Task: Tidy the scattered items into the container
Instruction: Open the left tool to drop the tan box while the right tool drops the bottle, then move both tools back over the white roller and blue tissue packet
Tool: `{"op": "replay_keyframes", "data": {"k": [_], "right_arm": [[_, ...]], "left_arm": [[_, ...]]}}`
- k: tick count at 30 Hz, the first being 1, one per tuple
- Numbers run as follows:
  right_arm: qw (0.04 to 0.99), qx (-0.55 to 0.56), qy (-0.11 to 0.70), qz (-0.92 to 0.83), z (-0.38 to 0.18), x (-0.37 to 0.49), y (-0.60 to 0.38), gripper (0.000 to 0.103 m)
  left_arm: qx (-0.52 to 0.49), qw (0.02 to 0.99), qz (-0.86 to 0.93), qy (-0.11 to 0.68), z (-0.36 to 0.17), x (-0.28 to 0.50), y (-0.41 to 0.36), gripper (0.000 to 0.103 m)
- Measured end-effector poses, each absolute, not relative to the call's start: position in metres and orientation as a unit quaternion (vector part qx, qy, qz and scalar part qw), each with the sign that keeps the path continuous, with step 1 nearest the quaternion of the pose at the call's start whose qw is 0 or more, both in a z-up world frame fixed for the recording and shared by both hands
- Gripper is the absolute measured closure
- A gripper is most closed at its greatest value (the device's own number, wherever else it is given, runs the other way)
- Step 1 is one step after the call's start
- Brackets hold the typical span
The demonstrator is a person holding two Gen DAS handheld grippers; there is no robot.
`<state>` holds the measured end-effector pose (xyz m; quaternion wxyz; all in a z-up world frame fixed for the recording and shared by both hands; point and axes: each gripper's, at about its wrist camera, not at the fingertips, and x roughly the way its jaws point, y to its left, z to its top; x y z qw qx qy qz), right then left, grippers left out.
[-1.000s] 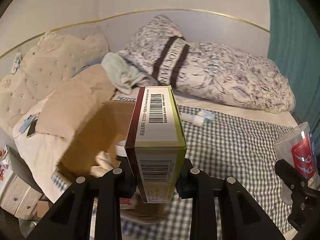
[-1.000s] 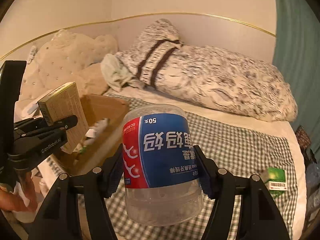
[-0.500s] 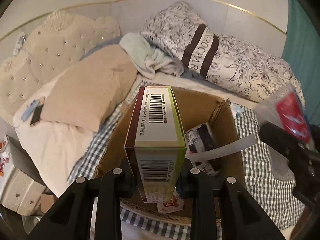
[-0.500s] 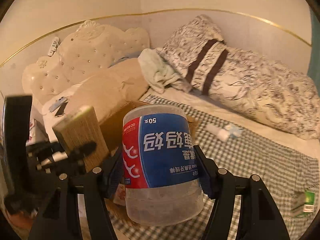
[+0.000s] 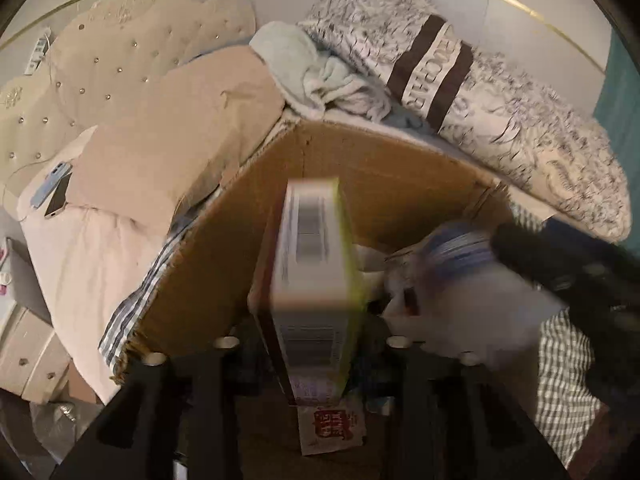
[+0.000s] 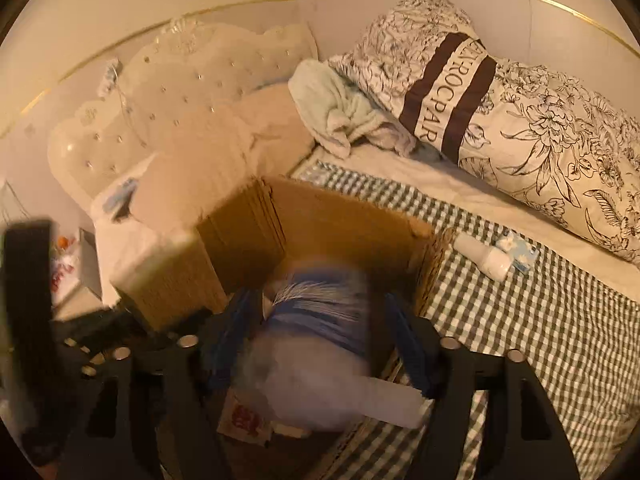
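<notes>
An open cardboard box (image 5: pixel 400 168) stands on the bed; it also shows in the right wrist view (image 6: pixel 340 216). My left gripper (image 5: pixel 312 344) is open above it, and a barcode carton (image 5: pixel 312 272) drops blurred between the fingers into the box. My right gripper (image 6: pixel 320 340) is open too, and the clear blue-labelled tub (image 6: pixel 316 344) falls blurred into the box; the tub also shows in the left wrist view (image 5: pixel 460 280). A red-printed packet (image 5: pixel 332 428) lies inside.
A white bottle (image 6: pixel 486 256) and a small blue-white packet (image 6: pixel 520 256) lie on the checked bedsheet (image 6: pixel 560 340) right of the box. Floral pillow (image 6: pixel 540 120), beige cushion (image 5: pixel 172 152), pale green towel (image 6: pixel 336 108), a phone (image 5: pixel 52 192) at left.
Both grippers moved over the cardboard box and opened. The carton and the tub have left the fingers and are dropping into the box.
</notes>
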<state>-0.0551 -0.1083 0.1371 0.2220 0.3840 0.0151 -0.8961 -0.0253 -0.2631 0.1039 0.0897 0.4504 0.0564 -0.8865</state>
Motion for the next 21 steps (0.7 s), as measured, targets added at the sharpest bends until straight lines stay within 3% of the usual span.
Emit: {"op": "replay_keyframes", "data": {"k": [2,21], "right_arm": [[0.217,0.371,0.004,-0.903,0.142,-0.055,-0.102,0.015],[0.147,0.337,-0.043,-0.929,0.178,-0.018,0.015,0.015]], "left_arm": [[0.44,0.103,-0.891,0.052,0.107,-0.024,-0.26,0.009],[0.407,0.076,-0.909,0.043,0.152,-0.006,-0.181,0.002]]}}
